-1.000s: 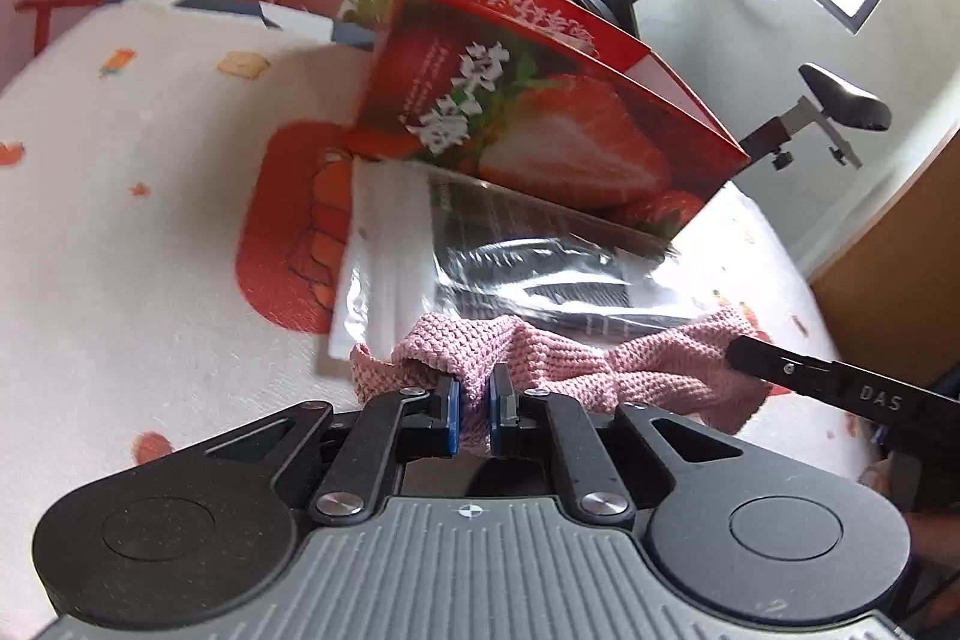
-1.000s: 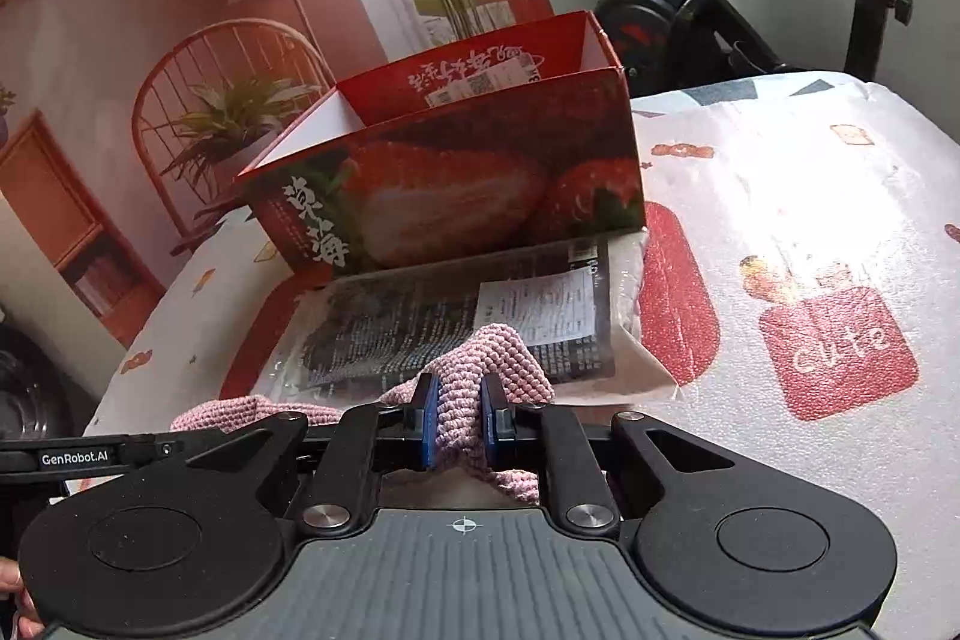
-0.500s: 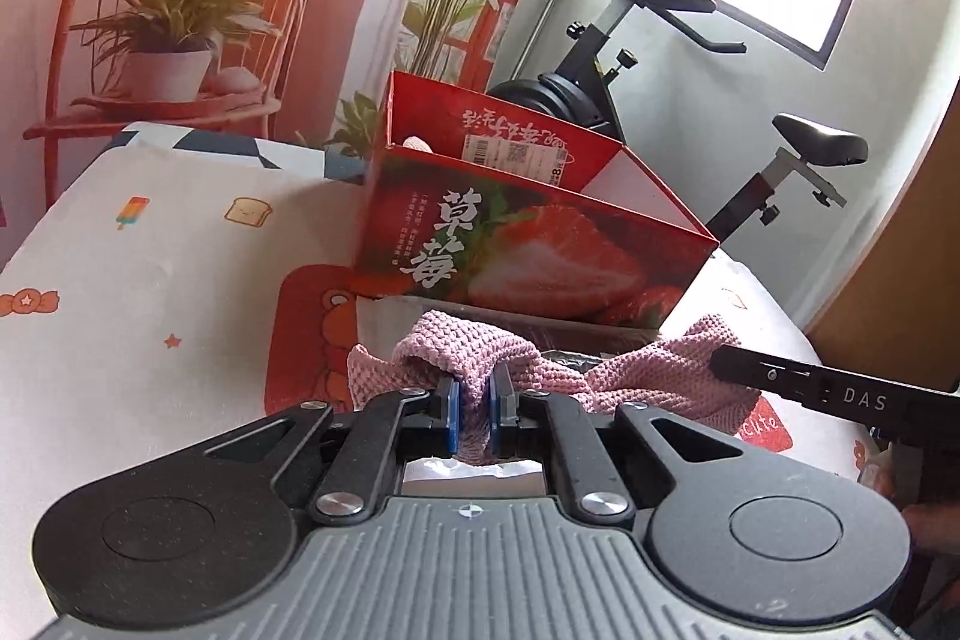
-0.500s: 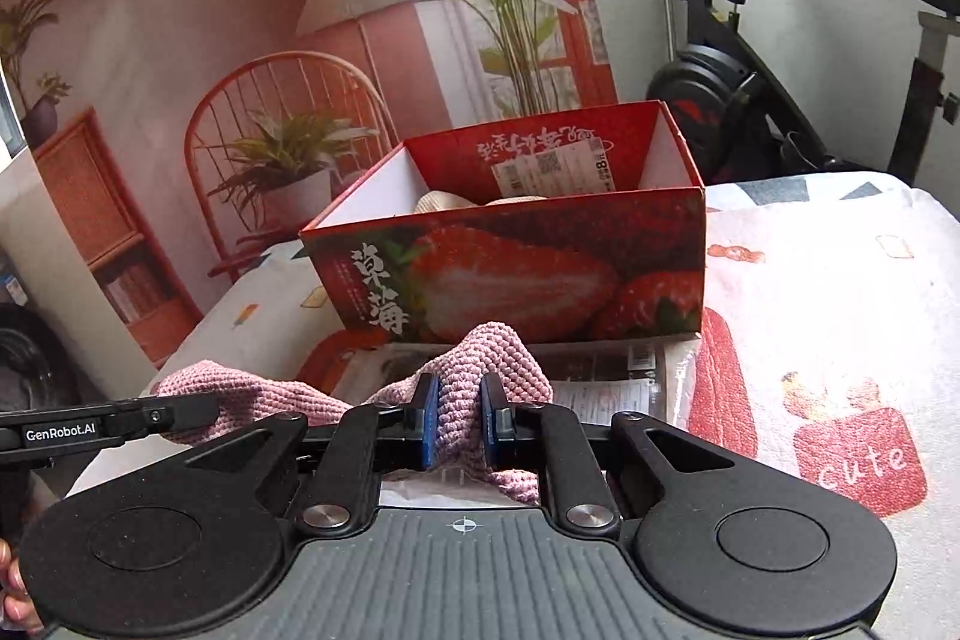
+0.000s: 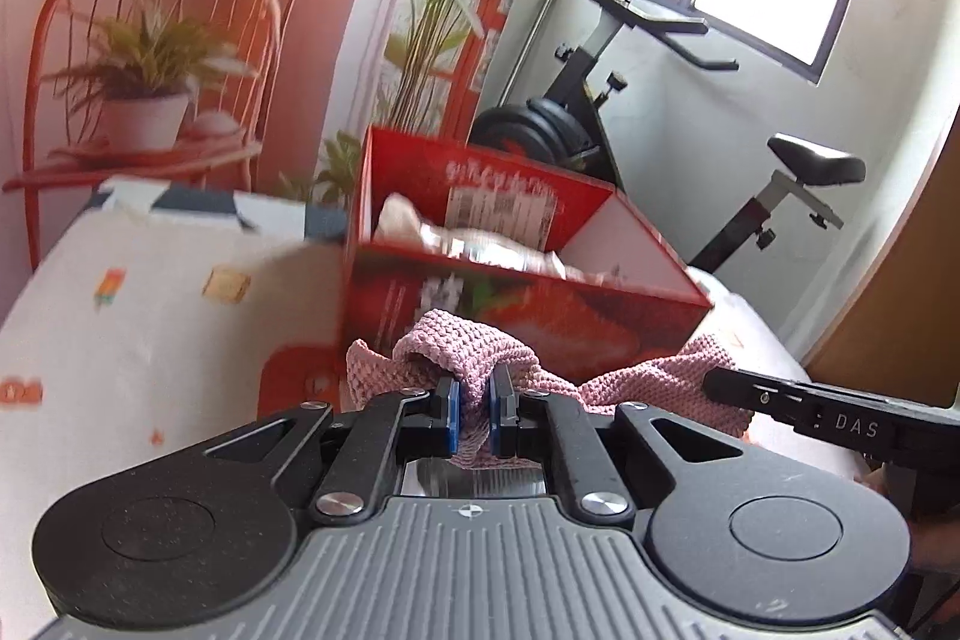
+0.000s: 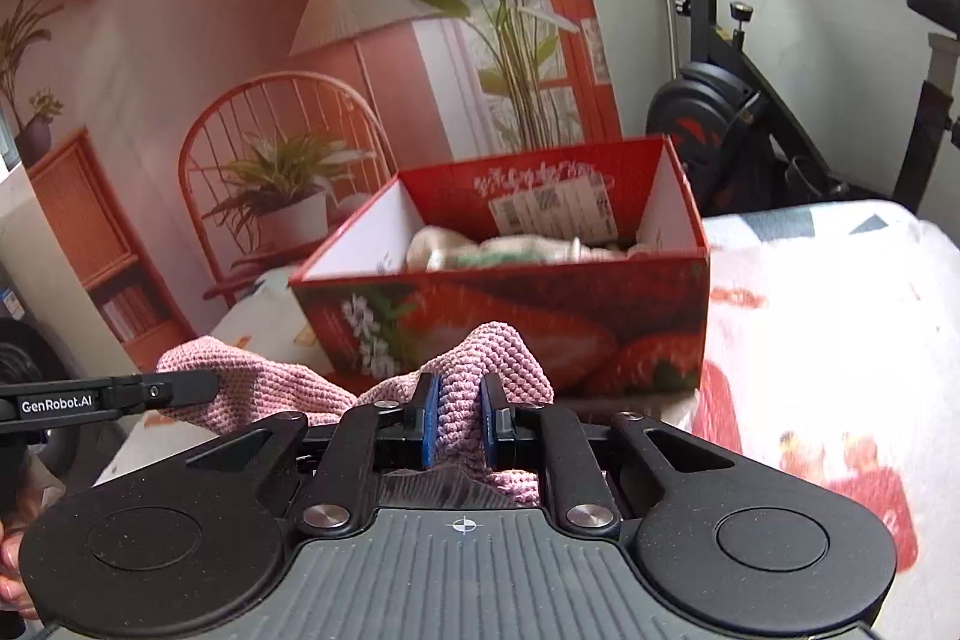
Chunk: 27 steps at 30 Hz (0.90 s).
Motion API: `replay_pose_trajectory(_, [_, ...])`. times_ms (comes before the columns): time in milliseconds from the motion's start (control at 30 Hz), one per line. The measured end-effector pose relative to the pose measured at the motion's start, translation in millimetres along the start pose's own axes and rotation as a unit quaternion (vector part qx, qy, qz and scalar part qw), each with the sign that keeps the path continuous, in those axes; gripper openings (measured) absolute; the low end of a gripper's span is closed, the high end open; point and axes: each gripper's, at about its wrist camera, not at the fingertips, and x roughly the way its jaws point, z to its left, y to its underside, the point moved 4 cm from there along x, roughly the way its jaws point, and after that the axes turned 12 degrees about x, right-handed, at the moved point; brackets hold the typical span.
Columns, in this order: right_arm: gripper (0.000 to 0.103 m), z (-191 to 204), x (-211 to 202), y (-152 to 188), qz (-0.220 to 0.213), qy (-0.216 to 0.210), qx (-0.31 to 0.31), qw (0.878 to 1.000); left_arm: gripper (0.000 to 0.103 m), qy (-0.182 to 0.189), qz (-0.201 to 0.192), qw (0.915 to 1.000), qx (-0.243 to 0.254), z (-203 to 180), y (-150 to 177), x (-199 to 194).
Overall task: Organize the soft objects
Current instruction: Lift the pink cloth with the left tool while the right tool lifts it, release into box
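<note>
A pink knitted cloth [image 5: 468, 349] hangs between both grippers, lifted above the table in front of a red strawberry-print box [image 5: 522, 292]. My left gripper [image 5: 471, 412] is shut on one end of the cloth. My right gripper [image 6: 459, 418] is shut on the other end of the cloth [image 6: 498, 358]. The open box [image 6: 510, 316] holds pale soft items [image 6: 510, 247]. The right gripper's body shows at the right of the left wrist view [image 5: 840, 421]; the left gripper's body shows at the left of the right wrist view [image 6: 90, 400].
The table has a white cloth with cartoon prints [image 6: 828, 340]. An exercise bike [image 5: 660, 100] stands behind the table by the window. A printed backdrop with a chair and plants [image 6: 270, 148] covers the back wall.
Both grippers have risen with the pink cloth and tilted up. The clear plastic package on the table has dropped out of sight, and the inside of the box now shows.
</note>
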Motion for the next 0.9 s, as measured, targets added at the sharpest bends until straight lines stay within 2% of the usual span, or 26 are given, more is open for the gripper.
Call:
replay_pose_trajectory(267, [0.013,16.8,29.8,-82.2,-0.048,0.026,-0.068,0.996,0.010,-0.022,-0.033,0.9987,0.033,-2.4,-83.4,41.4])
replay_pose_trajectory(333, [0.013,16.5,46.1,-101.9,-0.046,0.034,-0.075,0.996,0.010,-0.028,-0.024,0.9986,0.038,-3.8,-97.2,60.0])
replay_pose_trajectory(433, [0.013,10.4,73.0,-121.1,-0.017,0.045,-0.069,0.996,0.010,-0.022,0.012,0.9993,0.026,-1.0,-102.5,89.2])
replay_pose_trajectory(533, [0.013,5.8,97.7,-126.7,0.017,0.061,-0.075,0.995,0.010,-0.015,0.050,0.9981,0.032,0.9,-96.8,114.6])
replay_pose_trajectory(700, [0.013,-2.3,133.5,-113.2,0.072,0.081,-0.064,0.992,0.010,-0.008,0.118,0.9914,0.055,-2.1,-78.1,152.2])
replay_pose_trajectory(800, [0.013,-5.5,148.8,-101.0,0.097,0.094,-0.056,0.989,0.010,-0.002,0.130,0.9895,0.064,-3.8,-71.2,163.9])
replay_pose_trajectory(900, [0.013,-9.1,156.6,-92.3,0.112,0.097,-0.049,0.988,0.010,0.009,0.123,0.9905,0.060,-5.0,-71.0,166.4])
